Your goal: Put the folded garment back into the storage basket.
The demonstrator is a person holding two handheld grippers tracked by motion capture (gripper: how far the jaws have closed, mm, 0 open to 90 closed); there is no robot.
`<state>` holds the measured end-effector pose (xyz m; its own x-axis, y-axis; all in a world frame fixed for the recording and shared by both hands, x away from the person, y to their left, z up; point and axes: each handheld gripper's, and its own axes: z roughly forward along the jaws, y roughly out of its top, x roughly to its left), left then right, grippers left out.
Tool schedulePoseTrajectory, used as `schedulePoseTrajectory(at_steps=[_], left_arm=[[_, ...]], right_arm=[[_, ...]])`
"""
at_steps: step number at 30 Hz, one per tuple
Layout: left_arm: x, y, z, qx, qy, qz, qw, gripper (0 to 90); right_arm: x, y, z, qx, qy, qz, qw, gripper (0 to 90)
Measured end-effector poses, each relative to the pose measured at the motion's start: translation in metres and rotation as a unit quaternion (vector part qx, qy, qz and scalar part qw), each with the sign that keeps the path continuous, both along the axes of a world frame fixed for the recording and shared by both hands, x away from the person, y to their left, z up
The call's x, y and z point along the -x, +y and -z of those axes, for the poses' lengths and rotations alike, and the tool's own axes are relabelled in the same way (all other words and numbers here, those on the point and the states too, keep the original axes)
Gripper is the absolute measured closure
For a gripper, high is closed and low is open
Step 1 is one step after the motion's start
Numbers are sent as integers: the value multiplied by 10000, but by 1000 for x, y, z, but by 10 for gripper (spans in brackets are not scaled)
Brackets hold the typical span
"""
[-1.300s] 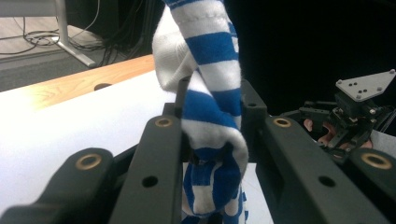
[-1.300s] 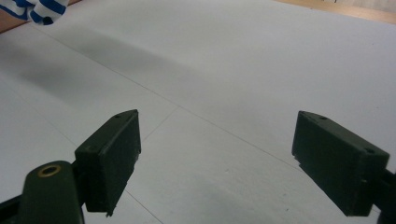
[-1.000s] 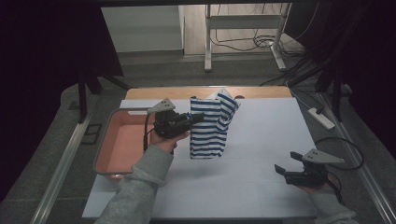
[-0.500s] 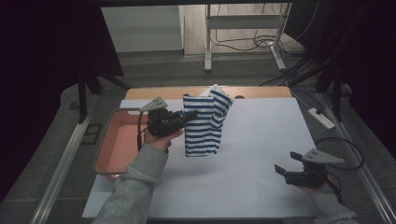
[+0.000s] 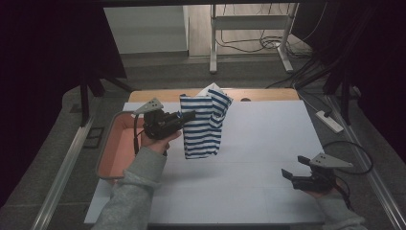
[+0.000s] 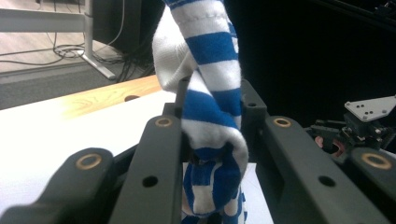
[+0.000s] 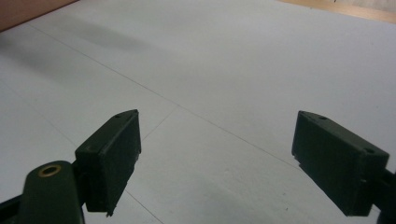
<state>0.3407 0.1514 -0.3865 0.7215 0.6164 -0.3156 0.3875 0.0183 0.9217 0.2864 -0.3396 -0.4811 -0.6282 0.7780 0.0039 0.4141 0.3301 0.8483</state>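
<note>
Between left hand-held gripper [image 5: 189, 116] jaws, striped cloth [image 5: 205, 127] hangs clamped

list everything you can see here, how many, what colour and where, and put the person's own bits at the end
Striped cloth: one, blue and white, hanging above the table, pinched near its top edge.
Tray: one, pink-orange, at the table's left edge.
Table cover: one, white, over a wooden top.
Power strip: one, white, on the floor at the right.
Metal frame: one, pale, on the floor behind.
Left gripper: one, black, fingers shut on the striped cloth.
Right gripper: one, black, fingers open, low over the table cover, front right.
Sleeves: two, grey.
</note>
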Motion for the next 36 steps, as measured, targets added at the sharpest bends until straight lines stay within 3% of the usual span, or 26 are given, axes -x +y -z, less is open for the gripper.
schedulePoseTrajectory(at_steps=[36], left_arm=[[9,35,-8,120,-107,-288,9995,754]], right_arm=[[0,0,0,2,-14,6,10000,164]])
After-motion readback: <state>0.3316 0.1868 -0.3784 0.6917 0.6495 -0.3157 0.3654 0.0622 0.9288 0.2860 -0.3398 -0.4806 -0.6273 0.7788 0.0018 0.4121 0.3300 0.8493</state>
